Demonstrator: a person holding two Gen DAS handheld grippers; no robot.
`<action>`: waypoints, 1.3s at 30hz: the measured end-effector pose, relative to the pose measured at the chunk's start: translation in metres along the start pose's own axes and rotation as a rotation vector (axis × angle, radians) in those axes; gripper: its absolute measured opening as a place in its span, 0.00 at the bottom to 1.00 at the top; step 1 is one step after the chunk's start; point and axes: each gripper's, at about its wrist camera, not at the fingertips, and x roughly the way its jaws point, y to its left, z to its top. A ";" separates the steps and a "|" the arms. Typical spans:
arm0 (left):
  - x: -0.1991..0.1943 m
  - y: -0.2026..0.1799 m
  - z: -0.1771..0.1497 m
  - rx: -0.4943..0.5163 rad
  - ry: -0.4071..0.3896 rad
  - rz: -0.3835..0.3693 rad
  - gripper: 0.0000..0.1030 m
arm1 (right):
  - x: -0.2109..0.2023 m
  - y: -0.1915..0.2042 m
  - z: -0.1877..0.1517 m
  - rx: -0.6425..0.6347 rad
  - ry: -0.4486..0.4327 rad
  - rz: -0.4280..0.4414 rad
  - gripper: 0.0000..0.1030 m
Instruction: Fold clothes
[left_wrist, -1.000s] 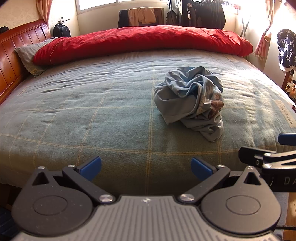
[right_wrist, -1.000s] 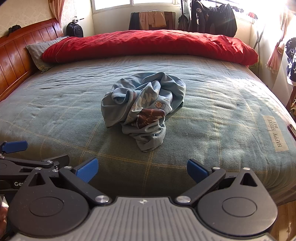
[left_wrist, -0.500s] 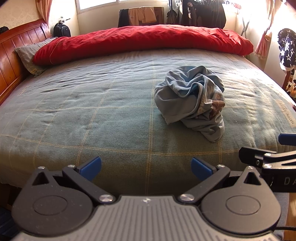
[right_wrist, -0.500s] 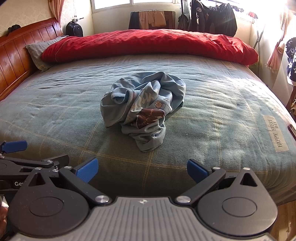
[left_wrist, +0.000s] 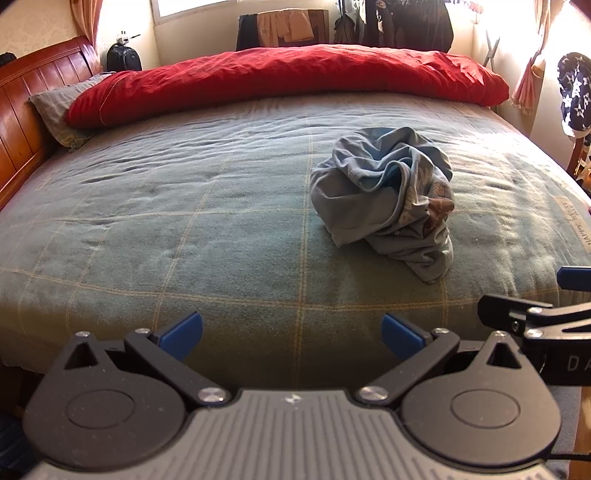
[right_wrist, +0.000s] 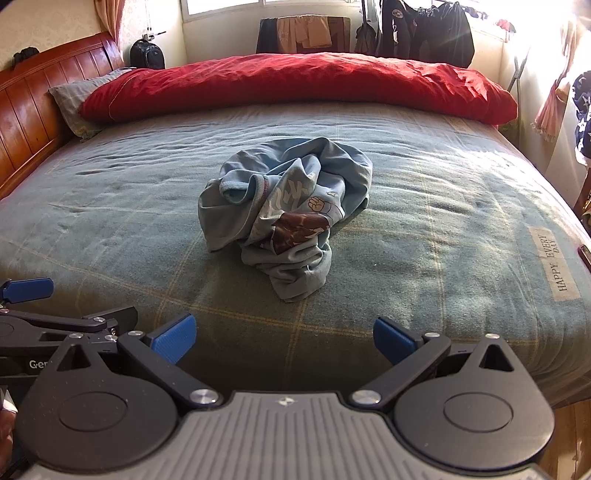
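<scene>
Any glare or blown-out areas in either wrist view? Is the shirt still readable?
Left wrist view: upper-right corner by the curtain is blown out; crumpled blue shirt is evenly lit and sharp. Right wrist view: flare washes the top right and the blanket beneath it; the shirt's print stays legible. Fisheye bends both.

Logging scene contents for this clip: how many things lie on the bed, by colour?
Blue-grey: 1, crumpled shirt
Red: 1, duvet
Grey: 1, pillow
Total: 3, all on the green blanket
</scene>
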 end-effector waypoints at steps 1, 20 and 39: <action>0.001 0.000 0.001 0.001 0.002 0.000 0.99 | 0.001 -0.001 0.000 0.002 0.002 0.000 1.00; 0.029 0.001 0.022 -0.017 0.023 0.000 0.99 | 0.030 -0.001 0.017 -0.065 0.003 -0.005 1.00; 0.092 -0.001 0.060 -0.026 0.081 -0.050 0.99 | 0.080 -0.027 0.061 -0.115 -0.018 -0.001 1.00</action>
